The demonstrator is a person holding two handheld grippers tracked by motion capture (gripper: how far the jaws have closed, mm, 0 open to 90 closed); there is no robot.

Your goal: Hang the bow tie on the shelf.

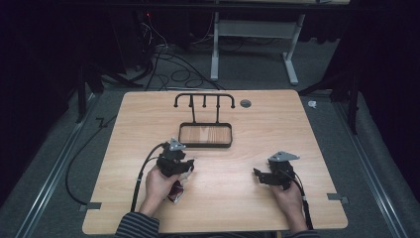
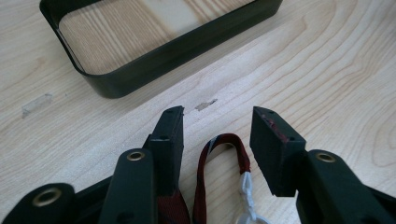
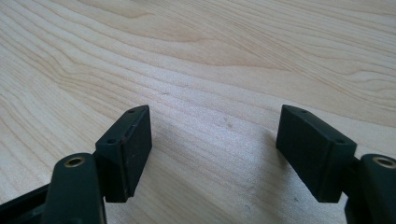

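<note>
The wooden bench [image 1: 218, 163] carries a black rack with hooks [image 1: 204, 101] at its far middle, and just in front of this rack stands its low black tray [image 1: 205, 135], which has nothing in it. So I judge that the work is at its beginning: nothing hangs on the hooks and nothing lies in the tray.

The left gripper [image 1: 184, 166] is low over the bench, near the front left corner of the tray. Its jaws stand apart, and a dark red strap loop [image 2: 223, 156] lies between them on the wood, with a small white cord and ring [image 2: 246, 198] at its lower end. The pads do not press on the strap, so it is not yet gripped. In the high view the same item shows as a dark red thing [image 1: 176, 191] beside the left hand [image 1: 157, 186].

The right gripper [image 1: 262, 176] rests at the right side of the bench, well apart from the strap, with its jaws wide open over bare wood.

What is left, as I judge it: to close on the loop, lift it, and bring it to the rack, probably to a hook.
</note>
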